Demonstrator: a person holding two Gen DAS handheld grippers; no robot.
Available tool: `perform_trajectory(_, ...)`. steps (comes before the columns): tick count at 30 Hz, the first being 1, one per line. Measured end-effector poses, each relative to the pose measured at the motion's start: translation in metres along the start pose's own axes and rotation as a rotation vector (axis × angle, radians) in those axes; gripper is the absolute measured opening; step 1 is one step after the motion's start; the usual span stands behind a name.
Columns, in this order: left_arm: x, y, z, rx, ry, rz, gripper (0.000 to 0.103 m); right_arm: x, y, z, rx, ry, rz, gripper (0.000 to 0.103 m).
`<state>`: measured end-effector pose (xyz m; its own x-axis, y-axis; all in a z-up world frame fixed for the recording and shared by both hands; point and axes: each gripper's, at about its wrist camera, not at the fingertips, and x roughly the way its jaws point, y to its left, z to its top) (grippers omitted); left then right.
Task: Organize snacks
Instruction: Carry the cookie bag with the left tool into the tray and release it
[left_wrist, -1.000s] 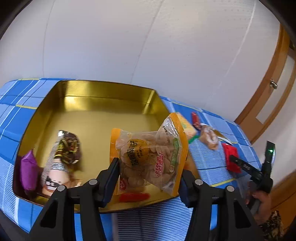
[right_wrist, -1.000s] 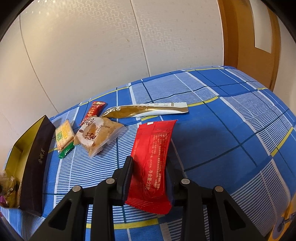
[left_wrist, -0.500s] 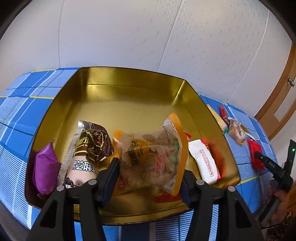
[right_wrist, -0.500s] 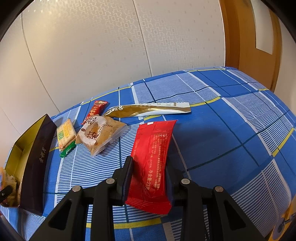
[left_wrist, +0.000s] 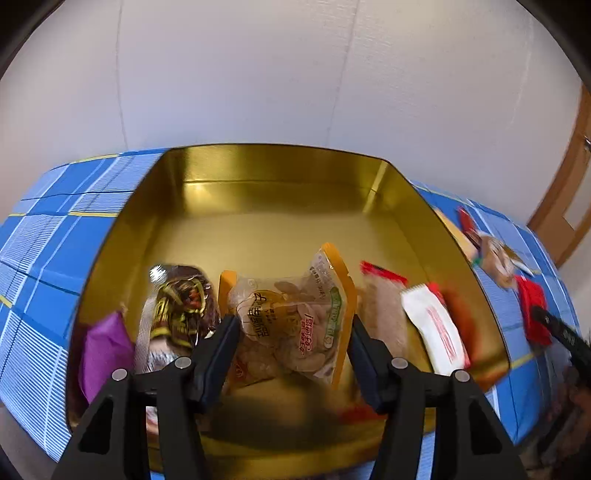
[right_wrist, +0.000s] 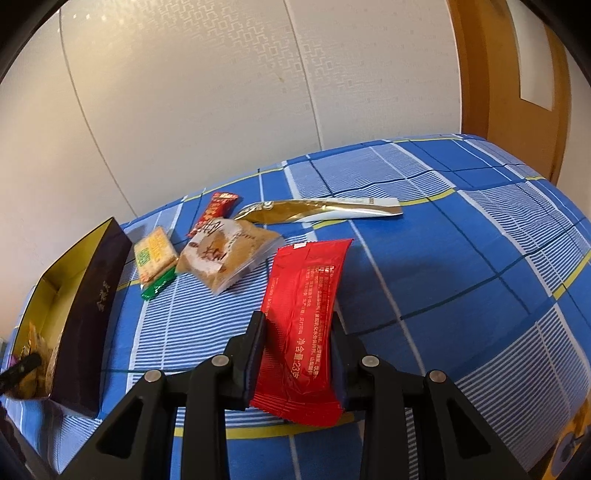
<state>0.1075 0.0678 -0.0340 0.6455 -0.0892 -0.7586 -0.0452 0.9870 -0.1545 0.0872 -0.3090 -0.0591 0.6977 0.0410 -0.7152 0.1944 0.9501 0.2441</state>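
Note:
My left gripper (left_wrist: 291, 332) is shut on a clear orange-edged nut packet (left_wrist: 295, 317) and holds it inside the gold tin box (left_wrist: 258, 177). In the box lie a purple packet (left_wrist: 103, 350), a brown-gold packet (left_wrist: 177, 310), a white packet (left_wrist: 436, 332) and red ones. My right gripper (right_wrist: 295, 332) is shut on a red sachet (right_wrist: 303, 314) above the blue checked cloth (right_wrist: 461, 258). The box's dark outside wall (right_wrist: 92, 306) shows at the left of the right wrist view.
On the cloth lie a gold sachet (right_wrist: 321, 210), a tan bread packet (right_wrist: 225, 254), a yellow cracker pack (right_wrist: 153, 254), a small red packet (right_wrist: 214, 210) and a green one (right_wrist: 159, 288). A wall stands behind, with a wooden door (right_wrist: 517, 74) at the right.
My left gripper has carried the nut packet from the box's near right edge further in and lower, among the packets. The right gripper with the red sachet has hardly moved.

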Motion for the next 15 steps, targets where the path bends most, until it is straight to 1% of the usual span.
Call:
perform_trajectory(3,-0.003,0.005,0.001,-0.045,0.005,0.014,0.060,-0.001,0.002,-0.001,0.001,-0.001,0.005,0.032)
perform_trajectory(4,-0.005,0.005,-0.001,-0.043,0.005,0.009,0.061,-0.001,0.002,-0.001,0.004,-0.003,0.009,0.032)
perform_trajectory(6,-0.008,0.000,-0.007,-0.016,0.005,-0.005,0.061,-0.002,0.003,-0.002,0.007,-0.007,0.014,0.032)
perform_trajectory(10,-0.014,-0.008,-0.016,0.029,-0.019,0.009,0.061,-0.003,0.004,-0.002,0.009,-0.009,0.020,0.032)
perform_trajectory(13,-0.011,-0.008,-0.015,0.032,-0.018,0.011,0.066,-0.005,0.005,-0.004,0.018,-0.013,0.038,0.032)
perform_trajectory(15,-0.006,-0.008,-0.009,0.032,-0.009,0.018,0.068,-0.005,0.006,-0.005,0.017,-0.011,0.045,0.032)
